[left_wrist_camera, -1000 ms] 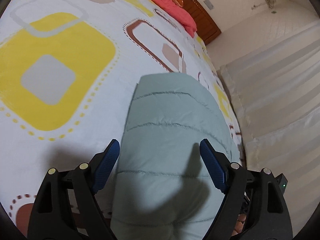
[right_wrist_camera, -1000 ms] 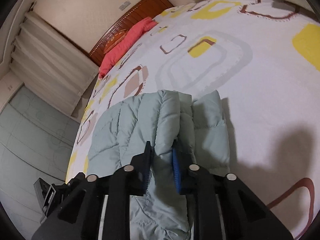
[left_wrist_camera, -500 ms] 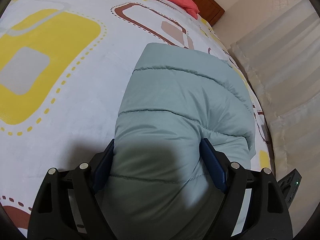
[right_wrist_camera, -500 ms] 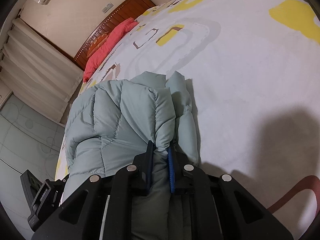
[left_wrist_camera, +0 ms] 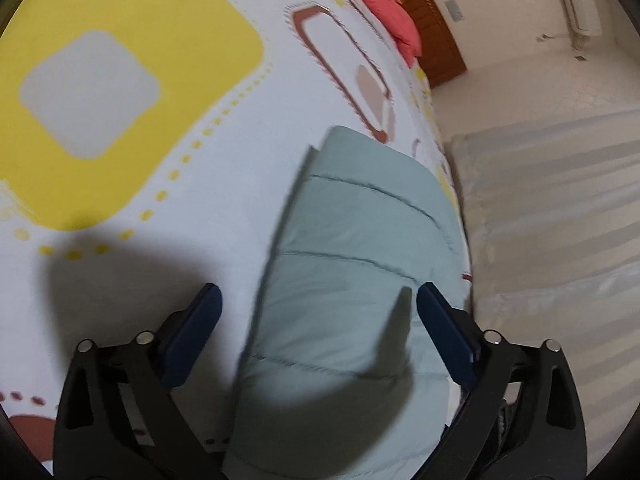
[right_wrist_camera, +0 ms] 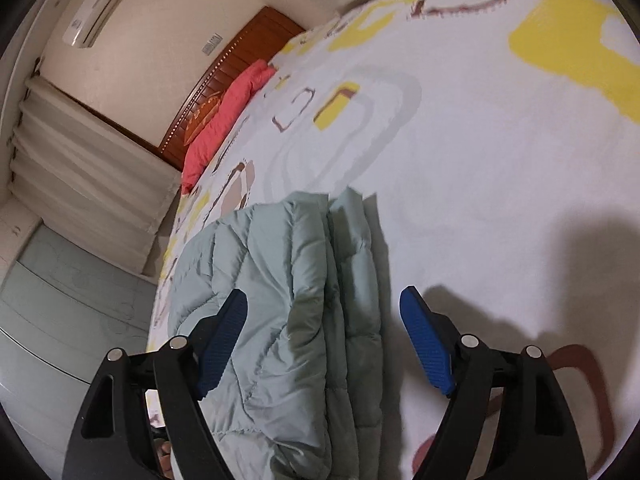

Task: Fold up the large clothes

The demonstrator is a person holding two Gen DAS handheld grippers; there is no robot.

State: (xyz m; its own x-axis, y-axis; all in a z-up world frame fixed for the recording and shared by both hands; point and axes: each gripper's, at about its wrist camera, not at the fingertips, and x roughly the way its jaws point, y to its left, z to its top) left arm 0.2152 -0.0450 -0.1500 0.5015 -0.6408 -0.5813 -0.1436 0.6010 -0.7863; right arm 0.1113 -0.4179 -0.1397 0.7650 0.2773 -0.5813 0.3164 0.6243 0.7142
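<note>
**Quilted jacket folded at the bed's edge, both grippers spread and off the fabric**

We find the pale green quilted jacket (left_wrist_camera: 352, 280) lying on the bed, folded into a long padded bundle close to the mattress edge on the curtain side. In the right wrist view the jacket (right_wrist_camera: 280, 320) shows several stacked layers, with a narrower folded strip running along its right side. The stitched channels run across the bundle in the left wrist view, and its surface there looks smooth and flat.

We see the left gripper (left_wrist_camera: 316, 332) above the near end of the jacket, its blue pads wide apart; the right-hand pad stands over the fabric, the left-hand one over bare sheet. Nothing is between them in a grasp. The right gripper (right_wrist_camera: 322, 344) is likewise spread, the folded layers lying between and below its fingers without visible contact.

The bedsheet (right_wrist_camera: 460, 160) is white with yellow, brown and grey rounded squares, and carries dark shadows of the grippers. A coral-red pillow (right_wrist_camera: 224, 120) lies at the head of the bed against a brown wooden headboard (right_wrist_camera: 240, 60). Pale pleated curtains (left_wrist_camera: 552, 220) hang beside the bed, and a wall air conditioner (right_wrist_camera: 100, 4) sits high on the wall.
</note>
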